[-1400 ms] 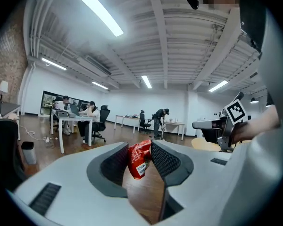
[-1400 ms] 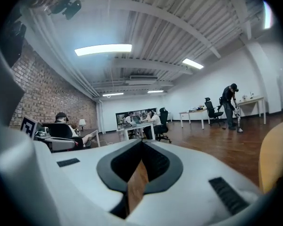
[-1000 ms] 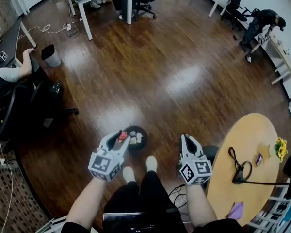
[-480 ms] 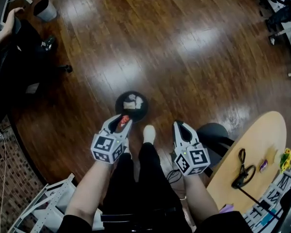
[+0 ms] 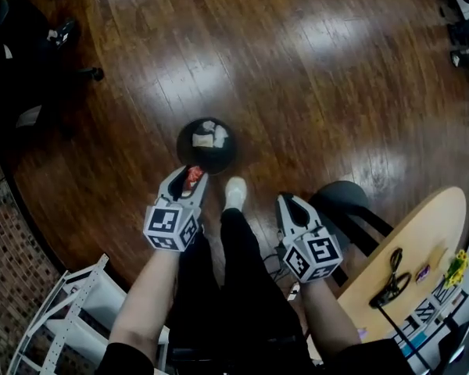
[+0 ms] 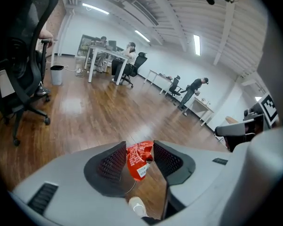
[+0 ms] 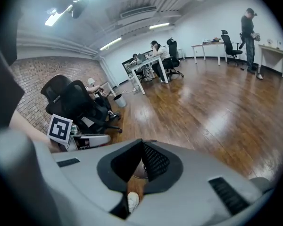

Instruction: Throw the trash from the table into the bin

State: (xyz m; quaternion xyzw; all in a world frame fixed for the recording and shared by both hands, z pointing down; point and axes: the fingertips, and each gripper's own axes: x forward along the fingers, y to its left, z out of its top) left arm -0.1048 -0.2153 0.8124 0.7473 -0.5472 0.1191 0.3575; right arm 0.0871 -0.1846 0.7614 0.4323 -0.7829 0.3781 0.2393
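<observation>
Okay, starting at the left: my left gripper (image 5: 190, 181) points forward and down, and its jaws have just been opening. The red wrapper (image 6: 138, 158) sits between the pads near the tips, touching both sides and hanging crumpled with its long side running down. I judge that a loosening hold, not a clean let-go yet.

Next along, the black bin (image 5: 183, 150) stands on the wooden floor just ahead of those tips and a touch to the right, with white paper scraps (image 5: 205, 137) already inside. From the head view the wrapper shows right at the bin's near rim, not over the middle of the mouth. That's what the drop turns on: I reckon it wants a small push forward and rightward first, or the wrapper could clip the rim and land on the floor.

Then a white shoe (image 5: 234, 193) just beside the bin.

My right gripper (image 5: 291, 204) hangs farther from the bin, jaws closed together with nothing between them.

Far right, the round table (image 5: 431, 223) carries a black cable (image 5: 390, 277) and some small bits, too small to tell.
</observation>
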